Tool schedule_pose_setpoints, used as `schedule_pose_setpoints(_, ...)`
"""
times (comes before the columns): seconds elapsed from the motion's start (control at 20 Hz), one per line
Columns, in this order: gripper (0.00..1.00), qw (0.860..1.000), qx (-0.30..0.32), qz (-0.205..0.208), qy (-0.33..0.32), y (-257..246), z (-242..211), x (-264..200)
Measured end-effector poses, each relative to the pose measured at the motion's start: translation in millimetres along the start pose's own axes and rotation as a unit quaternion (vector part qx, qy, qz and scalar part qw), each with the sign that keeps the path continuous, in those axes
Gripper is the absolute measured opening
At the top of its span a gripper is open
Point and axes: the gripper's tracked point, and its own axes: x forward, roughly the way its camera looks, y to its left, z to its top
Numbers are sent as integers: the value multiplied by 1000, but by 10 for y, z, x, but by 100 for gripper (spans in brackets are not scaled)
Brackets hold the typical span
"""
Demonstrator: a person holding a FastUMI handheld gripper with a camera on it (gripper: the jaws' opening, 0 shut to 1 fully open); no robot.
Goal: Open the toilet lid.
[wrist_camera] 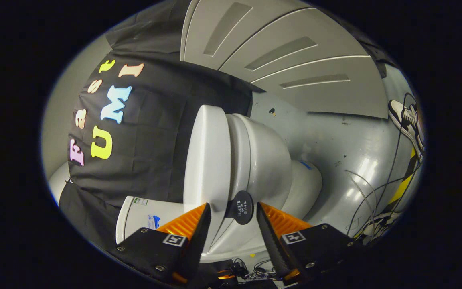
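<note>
- the claw (233, 218) is spread, its two fingers apart and pinching nothing; the view is rolled over sideways, so the toilet looks tipped.
- between the fingertips, touching neither as far as i can tell, sits a small dark round tab (241, 206) fixed at the front rim of the toilet lid (207, 160); it looks made for pulling.
- the lid lies just ahead of the fingers, appearing closed or nearly closed against the seat and bowl (265, 160).
- my judgement: the lid is a stiff, light, glossy plastic shell on a rear hinge; its smooth face would slip, so the tab or the front lip is the place to take hold, then swing it in an arc.
- beyond, the tank (142, 214) stands against the black cloth wall (159, 132), which likely stops the lid's swing.
- the grey floor (335, 148) beside the bowl gives open room, though loose cables (375, 192) trail at its far side, beside a shoe (405, 116).
</note>
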Motion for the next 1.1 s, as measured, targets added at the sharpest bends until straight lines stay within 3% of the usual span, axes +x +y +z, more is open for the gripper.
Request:
schedule_pose_setpoints(0.45, 12, 1000, 10, 7, -7, -74, 66, 39)
schedule_pose_setpoints(0.65, 0, 1000, 3, 14, -7, -43, 80, 33)
schedule_pose_setpoints(1.1, 0, 998, -58, -18, -6, 10, 44, -11)
